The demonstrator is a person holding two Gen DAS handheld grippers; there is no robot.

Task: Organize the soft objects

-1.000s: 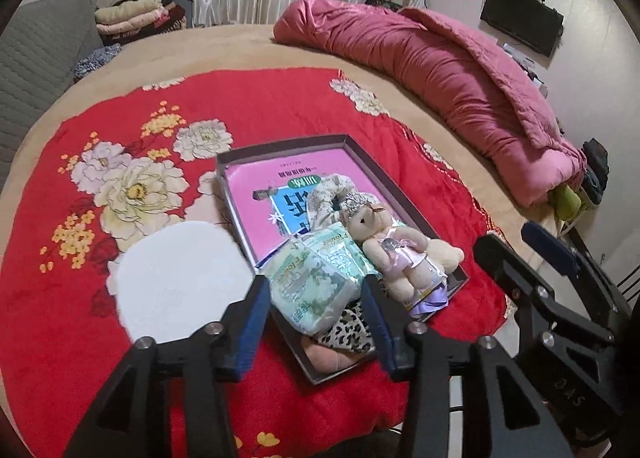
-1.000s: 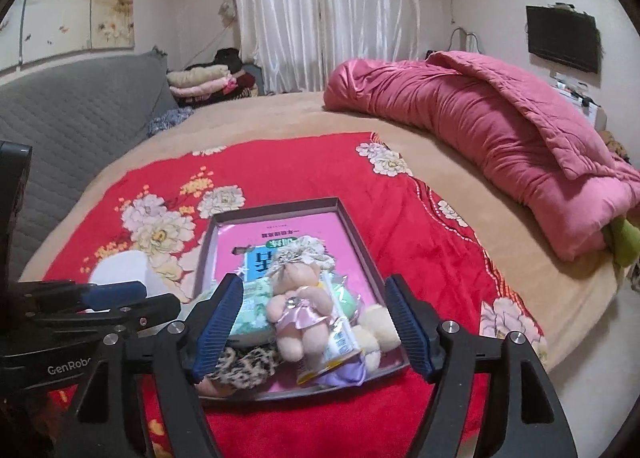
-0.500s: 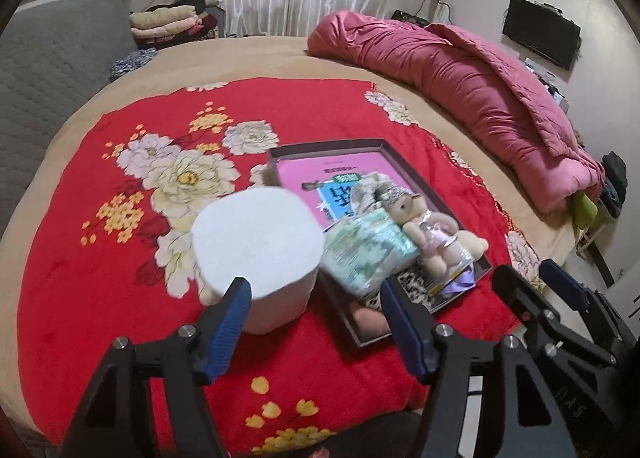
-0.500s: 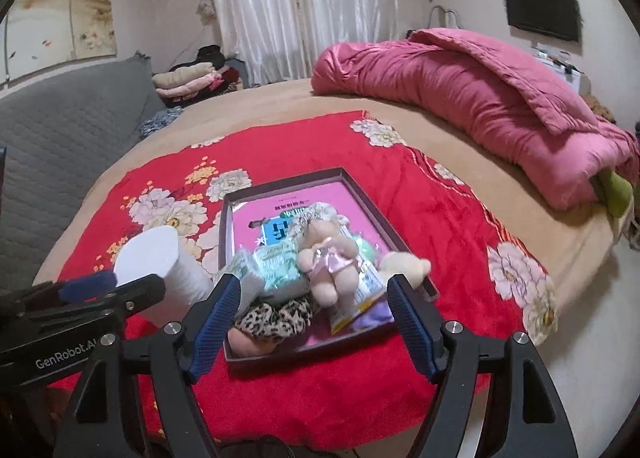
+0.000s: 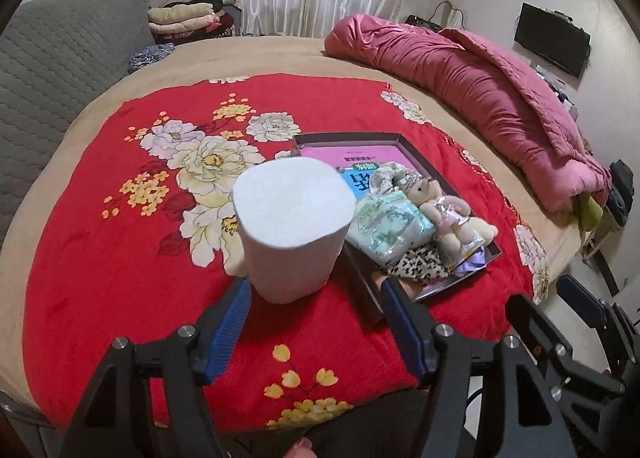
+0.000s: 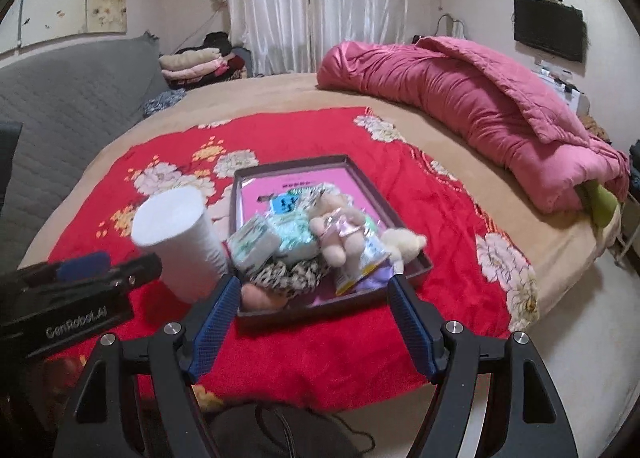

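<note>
Your left gripper (image 5: 316, 306) has jaws wide apart w/ nothing between them, and the roll (image 5: 292, 230) sits dead ahead of it, standing upright on the red blanket (image 5: 100, 266), just beyond the fingertips and a bit left of centre in the gap. Its long axis runs vertical, flat white end up, so a side-on squeeze across the round body looks like the natural grab; the gap looks wider than the roll, but only just, so line up before you push in. Your right gripper (image 6: 312, 298) is also spread open and empty, aimed at the tray (image 6: 288, 314), which lies just right of the roll and near-touching it in the left wrist view. The tray already holds the bear (image 6: 336, 230), tissue packs (image 6: 272, 242) and a leopard-print piece (image 6: 288, 270), piled toward its near end over a pink sheet (image 6: 312, 182). Left hand is clearly nearer the roll; from the right wrist view the roll sits off to the left, outside those jaws. Judging by this, the roll is the last loose soft item, so task looks mostly done. Free space in the tray is at the far end, so you'd prob need to lift over the pile. Watch the soft roll: squeeze too hard and it'll dent.
</note>
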